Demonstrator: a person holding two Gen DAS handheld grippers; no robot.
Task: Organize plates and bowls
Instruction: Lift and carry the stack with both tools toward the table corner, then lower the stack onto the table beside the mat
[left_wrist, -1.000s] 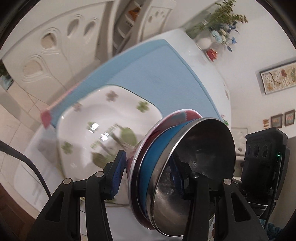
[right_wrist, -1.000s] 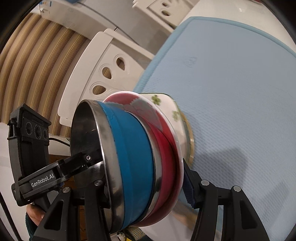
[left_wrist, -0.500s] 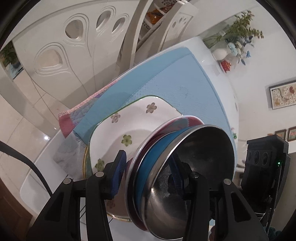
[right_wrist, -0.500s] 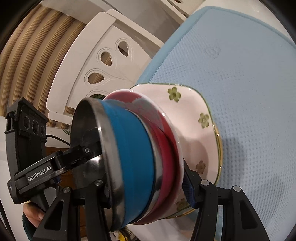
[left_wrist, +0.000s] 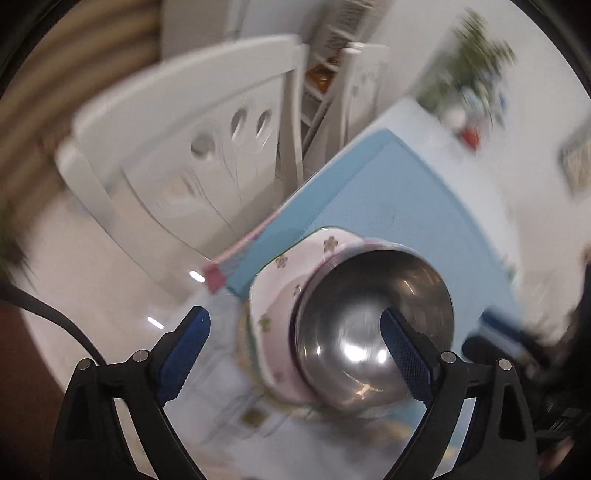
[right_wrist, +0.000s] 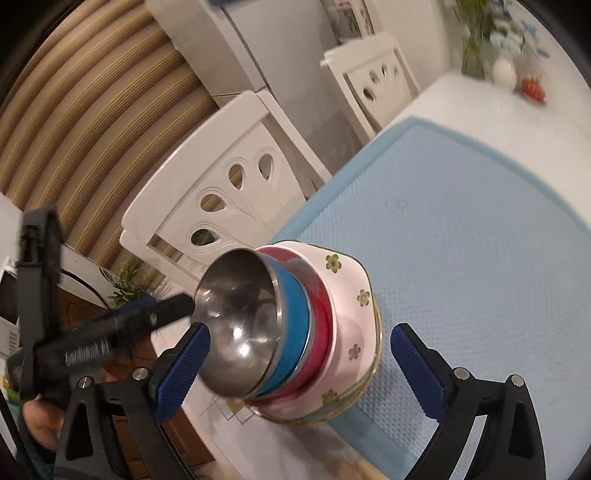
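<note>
In the left wrist view, which is blurred, the left gripper (left_wrist: 293, 339) is seen with its jaws spread wide and opening, the blue pads touching nothing. Between and beyond the jaws a shiny steel bowl (left_wrist: 373, 328) is seen from above, nested at the top of a stack whose lowest visible piece is a white square dish with small flower prints (left_wrist: 277, 295). The stack is set at the near corner of a light blue textured mat (left_wrist: 406, 206) on the white table (left_wrist: 491, 177), and a white carved chair (left_wrist: 177, 155) is seen beyond the left jaw. In the right wrist view, the right gripper (right_wrist: 301, 365) is likewise shown with jaws wide apart and opening, clear of the stack between them. The steel bowl is seen nearest the left jaw, seated in a blue bowl (right_wrist: 293, 328), then a red bowl (right_wrist: 321, 332), then the flowered dish. The left gripper's black body is seen beyond the left jaw, just beside the steel bowl's rim.
</note>
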